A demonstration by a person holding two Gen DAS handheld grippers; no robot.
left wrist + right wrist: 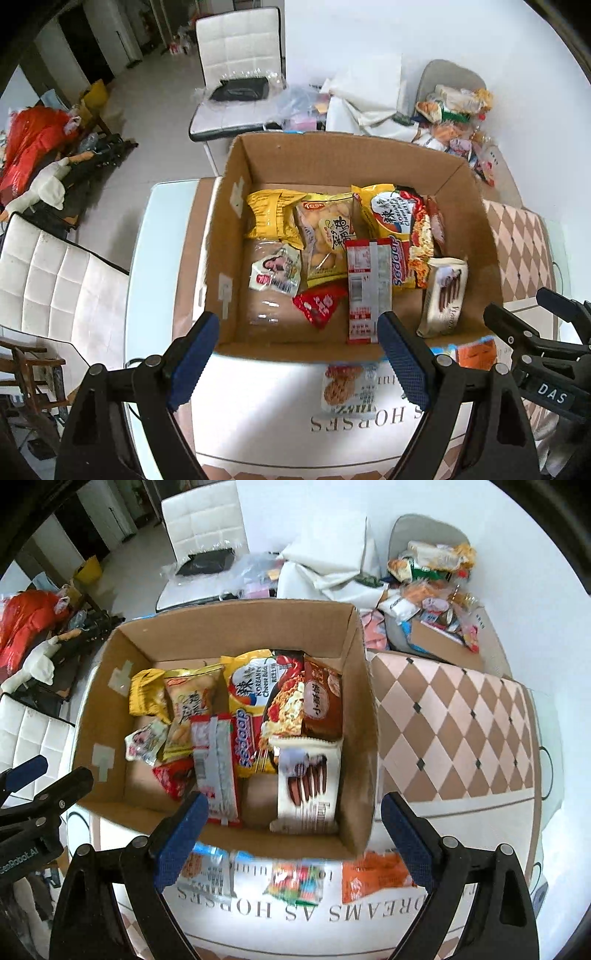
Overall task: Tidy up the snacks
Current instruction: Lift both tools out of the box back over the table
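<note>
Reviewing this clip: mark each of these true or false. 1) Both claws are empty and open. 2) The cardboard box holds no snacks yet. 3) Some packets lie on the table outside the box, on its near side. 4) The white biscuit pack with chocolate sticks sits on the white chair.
1) True: the left claw and right claw hold nothing, jaws apart.
2) False: the cardboard box already holds several snacks, including a yellow noodle packet.
3) True: an orange packet and others lie there.
4) False: the white biscuit pack is inside the box, at its near right corner.
</note>
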